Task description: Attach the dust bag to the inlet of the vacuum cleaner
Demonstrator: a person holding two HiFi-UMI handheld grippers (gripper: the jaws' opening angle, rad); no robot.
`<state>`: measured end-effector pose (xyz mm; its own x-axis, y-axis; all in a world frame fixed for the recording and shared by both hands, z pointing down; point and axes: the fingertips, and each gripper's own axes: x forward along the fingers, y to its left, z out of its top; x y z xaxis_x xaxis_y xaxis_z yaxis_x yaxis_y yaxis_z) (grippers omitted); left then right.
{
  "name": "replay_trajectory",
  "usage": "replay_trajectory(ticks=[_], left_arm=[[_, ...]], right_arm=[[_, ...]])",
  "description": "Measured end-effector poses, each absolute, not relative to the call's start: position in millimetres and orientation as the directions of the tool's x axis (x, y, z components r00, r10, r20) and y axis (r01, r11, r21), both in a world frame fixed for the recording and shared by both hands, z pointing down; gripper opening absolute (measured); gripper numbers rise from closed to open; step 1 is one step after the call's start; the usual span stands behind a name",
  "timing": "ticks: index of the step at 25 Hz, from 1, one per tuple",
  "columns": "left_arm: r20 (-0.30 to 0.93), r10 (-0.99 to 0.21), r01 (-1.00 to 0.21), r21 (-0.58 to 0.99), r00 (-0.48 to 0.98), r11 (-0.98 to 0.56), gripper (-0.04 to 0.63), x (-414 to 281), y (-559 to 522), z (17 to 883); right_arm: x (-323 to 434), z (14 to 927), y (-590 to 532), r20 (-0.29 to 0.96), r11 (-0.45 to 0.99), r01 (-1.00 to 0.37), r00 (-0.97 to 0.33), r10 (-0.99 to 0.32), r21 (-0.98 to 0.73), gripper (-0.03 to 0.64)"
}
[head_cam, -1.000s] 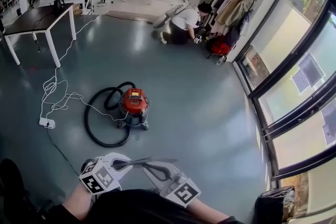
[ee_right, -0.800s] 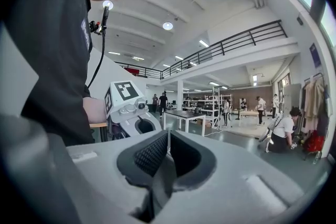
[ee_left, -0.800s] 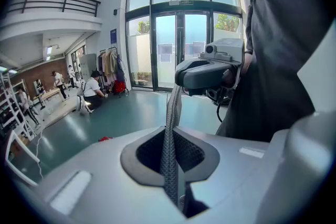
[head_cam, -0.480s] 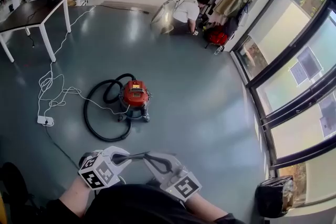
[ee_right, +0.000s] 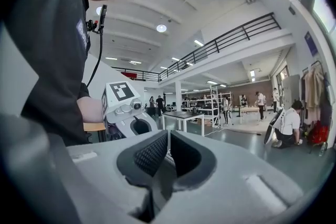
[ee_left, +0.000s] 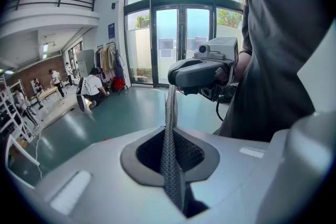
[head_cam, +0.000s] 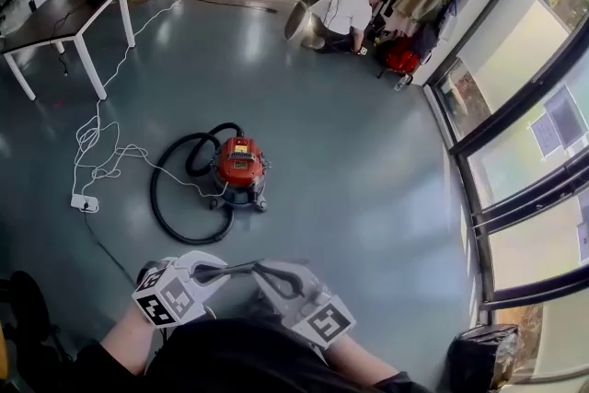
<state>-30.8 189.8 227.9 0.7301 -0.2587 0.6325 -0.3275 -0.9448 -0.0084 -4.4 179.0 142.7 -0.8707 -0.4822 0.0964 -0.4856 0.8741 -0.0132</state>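
Here, the grey-blue floor (head_cam: 386,189) fills most of the head view, and tall windows (head_cam: 529,97) in dark frames run along its right side. A dark tabletop (head_cam: 55,21) on white legs stands far off at the upper left. A person (head_cam: 348,9) in a white shirt crouches by a rack of coats near the top.

The red vacuum cleaner (head_cam: 239,163) stands on the floor in the middle, well apart from the hands. Its black hose (head_cam: 154,202) lies in a wide loop on its left side. A thin white cable (head_cam: 101,152) crosses the floor to a white power strip (head_cam: 85,202) beside that loop.

At the bottom edge, close to the body, the left tool (head_cam: 224,271) and the right tool (head_cam: 264,271) point at each other, almost tip to tip. The dust bag (head_cam: 243,269) is stretched between them as a thin grey woven sheet, seen edge-on. The left tool's jaws are pressed together on one end of it. The right tool's jaws are pressed together too, with only a thin pale edge between the pads
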Motion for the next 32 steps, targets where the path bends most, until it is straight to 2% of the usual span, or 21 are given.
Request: replay_trajectory(ticks=[15, 25, 32], left_arm=[[0.654, -0.384, -0.450, -0.073, 0.652, -0.890, 0.040, 48.0, 103.5, 223.0], [0.654, -0.347, -0.411, -0.059, 0.672, -0.909, 0.040, 58.0, 81.3, 226.9], [0.641, -0.288, -0.324, -0.064, 0.711, -0.944, 0.040, 46.4, 60.0, 231.1]], right_arm=[[87.9, 128.7, 90.3, 0.035, 0.936, -0.351, -0.936, -0.350, -0.038, 0.003], [93.7, 133.5, 71.6, 0.061, 0.928, -0.372, -0.927, -0.370, -0.031, 0.003], [77.8, 139.7, 56.2, 0.097, 0.887, -0.461, -0.884, -0.457, -0.021, 0.003]])
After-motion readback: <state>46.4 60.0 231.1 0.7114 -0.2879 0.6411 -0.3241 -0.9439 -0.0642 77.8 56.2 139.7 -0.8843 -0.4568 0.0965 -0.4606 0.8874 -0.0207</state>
